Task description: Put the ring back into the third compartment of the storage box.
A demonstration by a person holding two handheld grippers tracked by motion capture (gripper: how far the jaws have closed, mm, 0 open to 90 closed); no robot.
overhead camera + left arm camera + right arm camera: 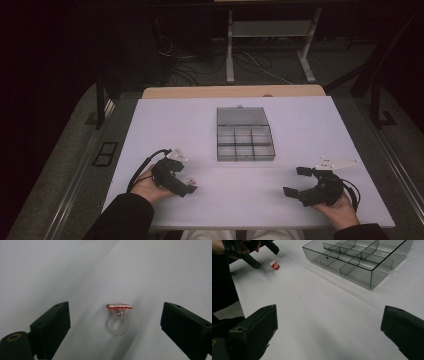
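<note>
Ring (119,319) first: a small clear plastic band with a red-and-white top, lying on the white table (150,125) at the left, just off the tips of my left gripper (187,182). In the left gripper view it sits between the two black jaws, a little ahead of them, touching neither. That claw is spread wide, with nothing in it.

I judge the step in hand to be the approach for the pick-up. The next move, as I read it, calls for easing the left gripper forward until the band lies squarely between the pads, then closing gently; the piece is small and looks light, so it could skate away if one jaw reaches it first.

Moving right, the compartment box (245,143) stands at the middle of the table, well apart from the ring, its lid (241,115) folded back flat behind it. Its cells are smoky and see-through; from the right gripper view they look empty, though the far ones I cannot fully make out.

Farthest right, my right gripper (298,181) rests near the table's front edge, jaws wide, holding nothing.
</note>
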